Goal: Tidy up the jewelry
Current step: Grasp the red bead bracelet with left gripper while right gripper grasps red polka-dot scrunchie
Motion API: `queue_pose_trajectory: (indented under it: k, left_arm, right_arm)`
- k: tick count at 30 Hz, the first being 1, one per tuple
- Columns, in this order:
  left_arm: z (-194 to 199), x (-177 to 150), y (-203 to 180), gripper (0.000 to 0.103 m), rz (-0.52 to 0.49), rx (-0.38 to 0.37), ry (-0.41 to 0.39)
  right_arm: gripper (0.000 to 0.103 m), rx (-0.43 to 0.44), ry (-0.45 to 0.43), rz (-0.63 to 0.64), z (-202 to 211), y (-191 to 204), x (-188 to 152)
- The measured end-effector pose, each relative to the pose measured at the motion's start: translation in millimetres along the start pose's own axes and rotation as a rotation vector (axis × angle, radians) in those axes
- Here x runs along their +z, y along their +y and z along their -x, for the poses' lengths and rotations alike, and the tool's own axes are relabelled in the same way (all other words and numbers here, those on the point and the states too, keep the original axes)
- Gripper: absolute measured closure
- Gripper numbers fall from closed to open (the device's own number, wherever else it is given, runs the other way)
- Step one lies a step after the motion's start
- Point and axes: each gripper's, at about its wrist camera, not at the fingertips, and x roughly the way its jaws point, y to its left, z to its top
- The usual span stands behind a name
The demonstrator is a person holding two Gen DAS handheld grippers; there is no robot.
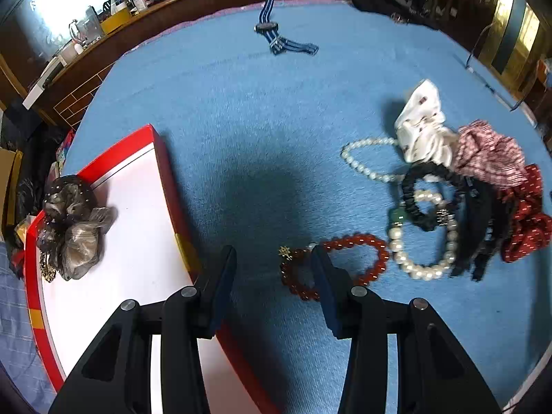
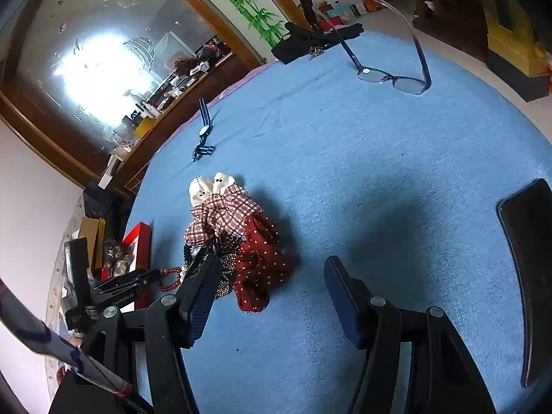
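A red round-bead bracelet with a small gold charm (image 1: 331, 265) lies on the blue cloth-covered table (image 1: 241, 120) directly ahead of the left gripper (image 1: 272, 258), whose right finger overlaps its loop in the view; the jaws stand wide apart with nothing between them. Just right of that finger sits a large white pearl bracelet with a green stone (image 1: 424, 241), touching a black coiled hair tie (image 1: 427, 196), and beyond these a long white pearl necklace (image 1: 365, 162) runs under a white patterned fabric scrunchie (image 1: 422, 127). Further right lie a red-and-white checked scrunchie (image 1: 490, 155) and a dark red dotted scrunchie (image 1: 524, 227), with black strap-like pieces among them. To the left of the left gripper sits a red-rimmed shallow box with a white floor (image 1: 138, 241), holding a grey-brown sheer scrunchie (image 1: 72, 227) near its far left side. Far ahead lies a blue-and-white striped strap watch (image 1: 272, 31). The right gripper (image 2: 272, 265) hangs above bare cloth, its fingers spread open and empty; the scrunchie heap is just beyond its left finger, a black flat phone-like slab (image 2: 528, 258) lies to its right, and dark-framed eyeglasses (image 2: 393, 76) rest far ahead, with a black fabric item (image 2: 310, 41) beyond them at the table's edge.
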Motion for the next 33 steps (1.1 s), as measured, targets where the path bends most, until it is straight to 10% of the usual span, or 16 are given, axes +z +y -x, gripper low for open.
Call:
queue_pose_trajectory:
  k: [4,7,16,19,21,33]
  left_arm:
    - [-7.4,2.7,0.5,0.065,0.0,-0.006,0.0]
    - [-6.8,2.2,-7.3,0.09,-0.009,-0.045,-0.001]
    - [1.8,-9.1,-43.5,0.093,0.033,-0.092,-0.108]
    - [1.0,-9.4,-48.8,0.095,0.042,-0.088,-0.154]
    - [1.0,-9.3,-48.9,0.096,0.044,-0.118,-0.167]
    - [28.6,-14.7,-45.5,0.096,0.043,-0.271,-0.294]
  right_arm:
    - [0.037,0.003,0.014,-0.001,-4.5,-2.1,-0.7]
    - [0.037,-0.008,0.024,-0.004,-10.0,-2.2,1.0]
    - [0.037,-0.03,0.103,0.042,-52.5,10.9,-2.3]
    - [0.071,-0.057,0.126,0.074,-67.0,16.0,-5.2]
    - [0.085,-0.061,0.101,0.078,-65.1,15.2,-7.0]
    - [0.087,-0.188,-0.152,0.052,10.6,13.8,-3.0]
